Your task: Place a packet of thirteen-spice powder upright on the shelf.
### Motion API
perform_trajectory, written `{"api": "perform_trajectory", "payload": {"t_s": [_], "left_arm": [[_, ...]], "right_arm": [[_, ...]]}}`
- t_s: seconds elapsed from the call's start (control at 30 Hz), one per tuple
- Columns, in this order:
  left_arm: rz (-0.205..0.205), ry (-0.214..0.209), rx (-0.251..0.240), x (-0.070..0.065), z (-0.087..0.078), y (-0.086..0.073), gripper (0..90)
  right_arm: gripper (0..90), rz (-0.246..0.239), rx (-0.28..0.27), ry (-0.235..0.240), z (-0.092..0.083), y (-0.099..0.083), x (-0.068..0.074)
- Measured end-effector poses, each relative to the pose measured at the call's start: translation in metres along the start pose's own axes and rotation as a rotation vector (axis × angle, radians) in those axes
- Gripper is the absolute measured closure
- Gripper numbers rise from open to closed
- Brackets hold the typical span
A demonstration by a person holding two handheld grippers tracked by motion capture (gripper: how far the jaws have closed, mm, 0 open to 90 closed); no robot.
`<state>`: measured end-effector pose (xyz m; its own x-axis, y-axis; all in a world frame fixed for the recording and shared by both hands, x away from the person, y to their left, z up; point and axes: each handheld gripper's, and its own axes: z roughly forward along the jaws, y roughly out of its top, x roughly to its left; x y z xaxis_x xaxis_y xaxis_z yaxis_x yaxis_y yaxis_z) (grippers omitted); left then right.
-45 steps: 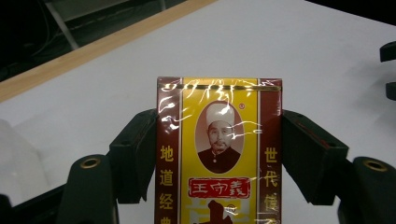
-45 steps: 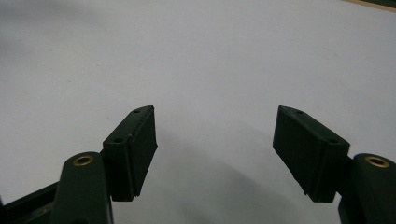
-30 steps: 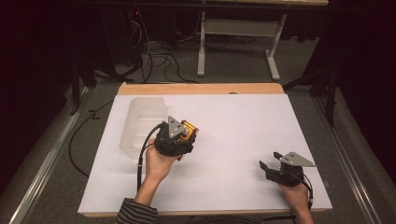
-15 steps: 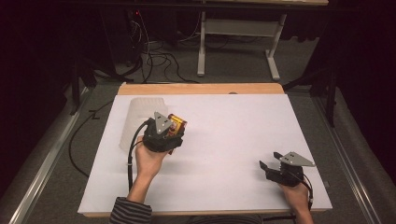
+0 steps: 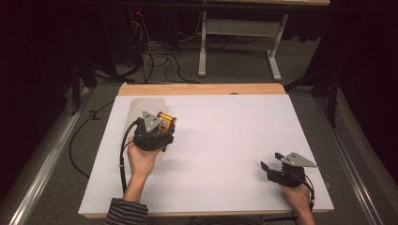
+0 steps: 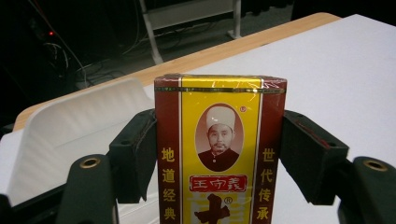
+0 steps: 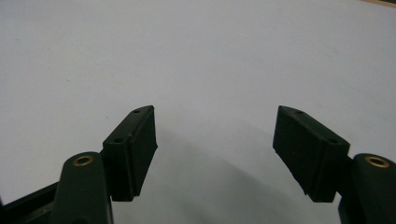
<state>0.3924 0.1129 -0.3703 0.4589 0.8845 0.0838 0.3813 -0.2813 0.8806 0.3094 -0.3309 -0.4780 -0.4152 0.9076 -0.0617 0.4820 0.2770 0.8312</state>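
A red and yellow box [image 6: 219,149] with a portrait and printed characters stands between the jaws of my left gripper [image 6: 219,154], whose pads press on both of its sides. From above, that left gripper [image 5: 162,129] is at the left of the white table, held in a hand, with the box [image 5: 166,122] showing at its tip beside a clear plastic tray [image 5: 141,105]. My right gripper [image 5: 266,165] rests near the front right of the table, jaws apart. In its own view the right gripper [image 7: 215,149] has nothing between its pads.
The white table top [image 5: 225,136] has a wooden strip [image 5: 202,89] along its far edge. The clear tray [image 6: 79,121] lies just behind the held box. Cables and a metal stand [image 5: 234,42] sit on the dark floor beyond the table.
My left gripper and its box moved left toward the tray, then shifted a little back to the right. The right gripper has not moved.
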Motion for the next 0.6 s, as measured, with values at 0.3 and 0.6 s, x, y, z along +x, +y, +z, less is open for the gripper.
{"api": "perform_trajectory", "payload": {"t_s": [0.3,0.6], "left_arm": [[-0.036,0.032,-0.014,0.013,-0.005,-0.005,32.6],[-0.049,0.060,-0.008,0.022,-0.007,-0.012,32.6]], "right_arm": [[30.7,0.002,0.001,0.000,0.000,0.000,0.000],[30.7,-0.001,0.001,-0.001,0.000,0.000,0.000]]}}
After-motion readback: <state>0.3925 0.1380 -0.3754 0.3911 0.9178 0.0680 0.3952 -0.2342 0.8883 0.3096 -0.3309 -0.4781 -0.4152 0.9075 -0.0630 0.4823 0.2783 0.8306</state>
